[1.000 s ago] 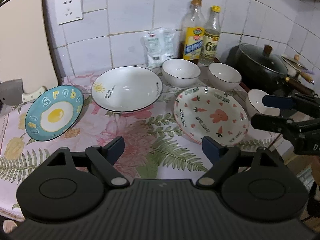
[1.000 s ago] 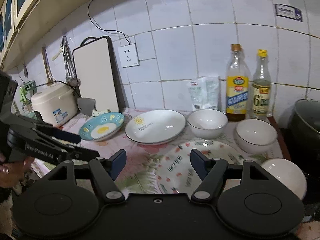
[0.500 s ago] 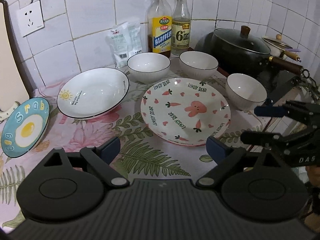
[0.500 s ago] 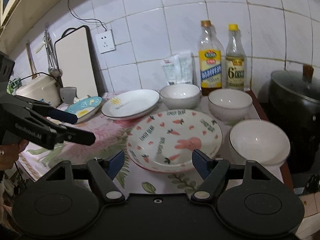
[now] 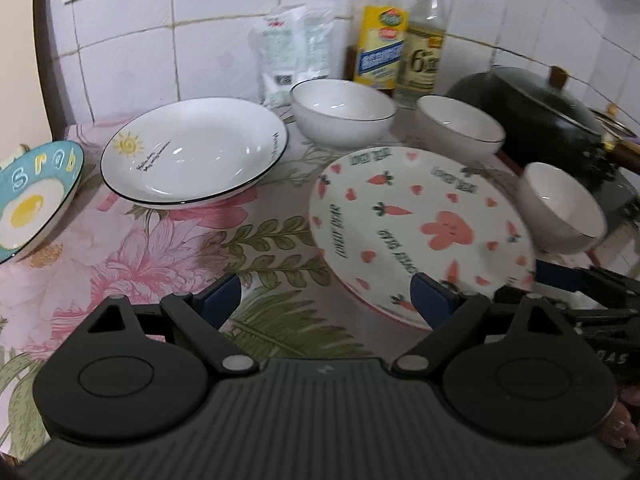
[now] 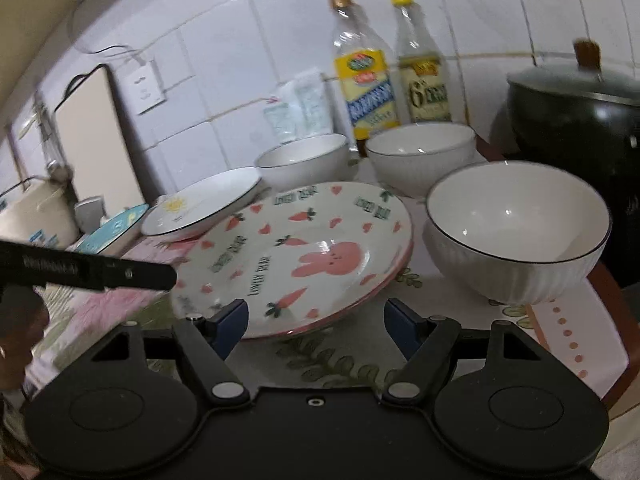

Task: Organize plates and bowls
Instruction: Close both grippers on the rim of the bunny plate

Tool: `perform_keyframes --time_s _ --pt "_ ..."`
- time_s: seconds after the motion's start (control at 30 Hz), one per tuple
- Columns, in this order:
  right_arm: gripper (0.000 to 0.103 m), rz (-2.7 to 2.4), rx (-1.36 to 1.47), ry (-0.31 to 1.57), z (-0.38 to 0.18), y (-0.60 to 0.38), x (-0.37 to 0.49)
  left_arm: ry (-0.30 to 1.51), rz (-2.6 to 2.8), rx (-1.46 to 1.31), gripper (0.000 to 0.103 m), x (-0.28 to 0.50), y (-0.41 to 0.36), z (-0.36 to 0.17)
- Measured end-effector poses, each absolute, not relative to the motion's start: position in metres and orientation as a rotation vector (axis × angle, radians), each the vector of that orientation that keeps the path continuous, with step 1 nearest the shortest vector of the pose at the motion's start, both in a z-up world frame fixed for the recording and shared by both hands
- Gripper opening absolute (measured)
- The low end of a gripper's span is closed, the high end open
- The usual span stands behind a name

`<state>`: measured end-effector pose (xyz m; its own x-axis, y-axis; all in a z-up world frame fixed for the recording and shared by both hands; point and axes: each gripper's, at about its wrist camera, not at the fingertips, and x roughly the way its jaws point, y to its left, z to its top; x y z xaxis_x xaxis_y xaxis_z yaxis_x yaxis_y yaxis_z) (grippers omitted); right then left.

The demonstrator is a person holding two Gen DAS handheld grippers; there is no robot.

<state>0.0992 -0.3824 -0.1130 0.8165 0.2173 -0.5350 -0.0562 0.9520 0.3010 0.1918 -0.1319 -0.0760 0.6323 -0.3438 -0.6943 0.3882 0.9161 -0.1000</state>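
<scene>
Rabbit plate [image 6: 304, 256] before right gripper [image 6: 316, 322]

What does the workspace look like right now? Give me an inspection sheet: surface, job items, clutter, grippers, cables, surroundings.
Surface: floral tablecloth covers the counter.
Job's things: bunny plate nearest; sun plate and egg plate to its left; three white bowls, back-left bowl, back-right bowl, near-right bowl. All separate, none stacked.
Clutter: oil bottle, vinegar bottle and white packet by the wall.
Grippers: left gripper and right gripper both have open, empty jaws, low before the bunny plate.
Cables: a thin wire above the wall socket.
Surroundings: tiled wall, cutting board, rice cooker, black lidded pot.
</scene>
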Motion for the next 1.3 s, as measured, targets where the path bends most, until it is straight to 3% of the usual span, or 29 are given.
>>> perform_keyframes --time_s 0.1,0.27,0.47,0.53,0.63,0.83,1.3 --pt "0.079 0.117 0.266 0.602 -0.118 -0.382 0.106 0.767 -0.399 0.065 0.09 0.201 -0.137 -0.084" --pt "0.076 0.124 0.29 0.601 -0.123 -0.382 0.115 0.777 -0.406 0.046 0.065 0.214 -0.143 -0.094" --pt "0.069 0.088 0.257 0.577 -0.127 -0.384 0.122 0.792 -0.371 0.012 0.059 0.221 -0.146 -0.106" --pt "0.058 0.094 0.244 0.577 -0.127 -0.383 0.123 0.787 -0.38 0.004 0.051 0.221 -0.146 -0.106" --pt "0.049 0.075 0.224 0.583 -0.127 -0.38 0.125 0.786 -0.377 -0.02 0.048 0.22 -0.146 -0.107" --pt "0.04 0.025 0.231 0.609 -0.124 -0.379 0.128 0.739 -0.396 -0.057 0.025 0.211 -0.153 -0.111" --pt "0.036 0.042 0.272 0.634 -0.12 -0.385 0.128 0.714 -0.354 -0.024 0.025 0.195 -0.155 -0.104"
